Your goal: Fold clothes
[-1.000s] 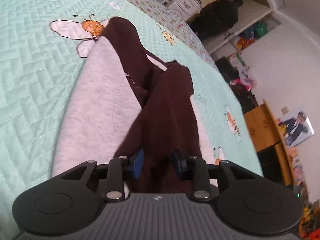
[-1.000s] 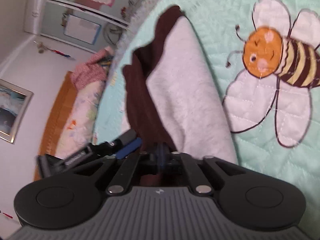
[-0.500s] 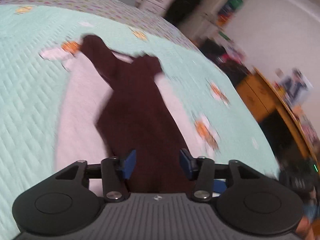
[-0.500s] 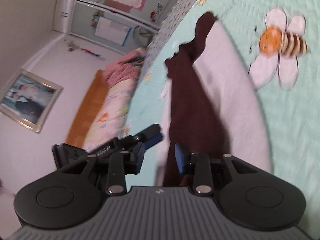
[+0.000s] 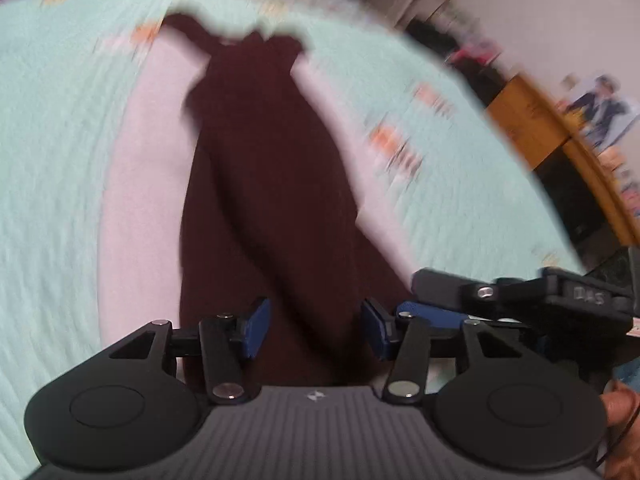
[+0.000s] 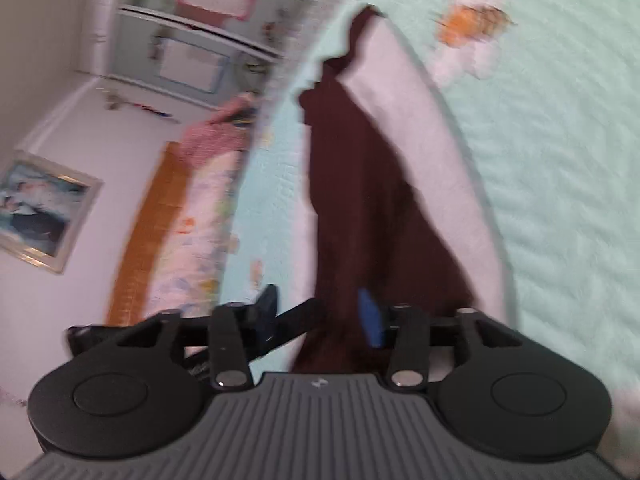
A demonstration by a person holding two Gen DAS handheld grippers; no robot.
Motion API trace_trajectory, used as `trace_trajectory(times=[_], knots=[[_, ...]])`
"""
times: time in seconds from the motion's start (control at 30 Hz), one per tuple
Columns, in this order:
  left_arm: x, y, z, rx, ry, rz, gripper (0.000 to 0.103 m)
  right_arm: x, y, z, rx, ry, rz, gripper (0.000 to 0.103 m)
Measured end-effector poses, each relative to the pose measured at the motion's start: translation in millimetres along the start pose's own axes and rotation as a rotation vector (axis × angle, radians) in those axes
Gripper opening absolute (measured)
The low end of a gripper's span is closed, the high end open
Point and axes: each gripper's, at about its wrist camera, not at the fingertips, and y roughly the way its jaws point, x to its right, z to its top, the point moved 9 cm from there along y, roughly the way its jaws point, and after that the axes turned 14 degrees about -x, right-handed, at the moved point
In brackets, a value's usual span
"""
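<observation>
A light grey top (image 5: 152, 160) lies flat on the mint quilt, its dark maroon sleeves (image 5: 272, 200) folded lengthwise down the middle. My left gripper (image 5: 315, 330) hovers over the near end of the sleeves, open, its blue pads clear of the cloth. My right gripper (image 5: 420, 296) sits just to its right. In the right wrist view, the right gripper (image 6: 318, 314) has its jaws opening above the maroon sleeve (image 6: 360, 200) and the grey body (image 6: 432, 160), and nothing is pinched between them. Both views are motion-blurred.
The mint quilt (image 5: 52, 160) with bee patches (image 6: 472, 28) covers the bed around the top. Wooden furniture (image 5: 532, 120) stands past the bed's right edge. A wooden bench with bedding (image 6: 148, 232) and a framed picture (image 6: 40, 212) line the wall. A person's thumb (image 5: 620, 404) grips the handle.
Both grippers let go of the maroon sleeves and opened. Both pulled back from the top, so more of it and the bed shows. The right gripper has come into the left view.
</observation>
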Motion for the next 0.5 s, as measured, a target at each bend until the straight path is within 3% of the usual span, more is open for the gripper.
trace_trajectory(times=[0.03,0.1,0.2,0.23,0.37,0.4,0.5], knots=[[-3.7,8.2,-4.8,0.005,-0.013,0.002,0.052,7.9,2.7,-1.5,-0.004,0.014,-0.021,0.029],[-3.8,5.0,-6.2,0.032,-0.034,0.010,0.052,18.6,2.3,-2.2,0.017,0.037,-0.030,0.017],[-1.3,-8.1,-3.2,0.010,-0.071,0.019,0.052,15.4,-12.0,-3.7,0.017,0.096,0.013,0.025],[2.4,-17.6,-1.9,0.028,-0.083,0.010,0.052,8.9,-18.7,-6.7,0.026,0.071,0.017,0.035],[2.9,-40.5,-6.6,0.102,-0.129,-0.044,0.056,-1.0,-18.7,-11.2,0.028,0.025,0.004,0.048],[-0.1,-35.8,-9.8,0.085,-0.145,-0.023,0.056,-1.3,-15.4,-11.1,0.023,0.021,-0.003,0.057],[-16.0,-10.8,-24.7,0.005,-0.171,0.045,0.055,1.8,-5.0,-11.2,0.012,0.039,-0.003,0.055]])
